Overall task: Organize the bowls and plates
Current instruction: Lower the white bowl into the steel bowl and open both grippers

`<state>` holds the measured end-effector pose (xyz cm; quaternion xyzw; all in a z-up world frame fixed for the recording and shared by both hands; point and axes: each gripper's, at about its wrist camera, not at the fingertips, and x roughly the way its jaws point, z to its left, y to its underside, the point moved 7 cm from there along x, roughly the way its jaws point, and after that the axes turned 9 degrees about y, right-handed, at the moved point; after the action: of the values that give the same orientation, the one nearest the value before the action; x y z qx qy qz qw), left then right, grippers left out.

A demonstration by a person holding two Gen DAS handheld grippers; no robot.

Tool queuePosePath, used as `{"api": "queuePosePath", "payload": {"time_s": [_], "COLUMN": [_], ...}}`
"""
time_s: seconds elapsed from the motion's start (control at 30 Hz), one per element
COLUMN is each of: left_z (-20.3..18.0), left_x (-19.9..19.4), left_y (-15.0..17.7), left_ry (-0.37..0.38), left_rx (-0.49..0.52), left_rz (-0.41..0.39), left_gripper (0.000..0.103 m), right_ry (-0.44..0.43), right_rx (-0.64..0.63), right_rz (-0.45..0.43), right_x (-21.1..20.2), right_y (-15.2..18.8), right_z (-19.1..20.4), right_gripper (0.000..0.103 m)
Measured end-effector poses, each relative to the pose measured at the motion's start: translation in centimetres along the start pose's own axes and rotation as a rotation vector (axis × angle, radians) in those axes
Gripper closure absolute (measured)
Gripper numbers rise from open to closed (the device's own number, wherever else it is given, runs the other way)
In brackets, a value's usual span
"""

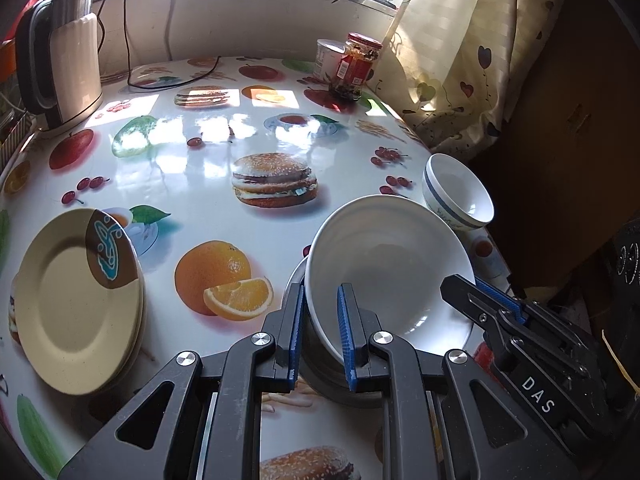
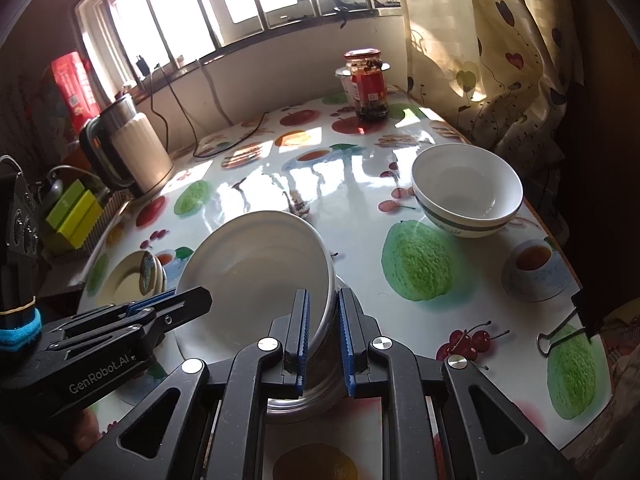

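You're holding a big white bowl [image 1: 384,268] with both grippers at once. It's plain glossy white, wide and shallow, and it's sitting tilted, its open side facing up and toward the cameras, far rim raised. It's over the near edge of the fruit-print table [image 1: 208,168], with a grey metal bowl [image 1: 340,380] right underneath it.

Your left gripper [image 1: 322,340] is pinching the bowl's left rim, blue pads narrow with the wall between them. Your right gripper [image 2: 323,340] is doing the same on the opposite rim, fingers nearly closed on it.

Further right a smaller white bowl [image 2: 468,196] with a blue band is standing upright on the table. Over on the left a stack of cream plates [image 1: 76,300] is lying flat with a brown-and-teal patterned corner.

Readable writing: "DAS" on the right gripper as seen from the left camera, "GenRobot.AI" on the left one from the right camera. The red-labelled jar [image 2: 370,84] at the back is too small to read.
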<state>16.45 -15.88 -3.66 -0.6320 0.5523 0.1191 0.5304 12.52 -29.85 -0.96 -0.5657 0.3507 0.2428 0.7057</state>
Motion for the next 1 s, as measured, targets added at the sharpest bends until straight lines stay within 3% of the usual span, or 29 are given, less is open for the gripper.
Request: {"api": "queuePosePath", "payload": {"time_s": [1.0], "left_z": [0.3], "left_x": [0.6], "left_y": [1.1], "left_ry": [0.0], "left_rx": [-0.023], "left_rz": [0.03], "left_gripper": [0.086], "right_ry": [-0.005], "right_rx": [0.019], "right_rz": [0.049], "right_x": [1.0], "right_y": [2.0], "right_z": [-0.4], "right_gripper": [0.086]}}
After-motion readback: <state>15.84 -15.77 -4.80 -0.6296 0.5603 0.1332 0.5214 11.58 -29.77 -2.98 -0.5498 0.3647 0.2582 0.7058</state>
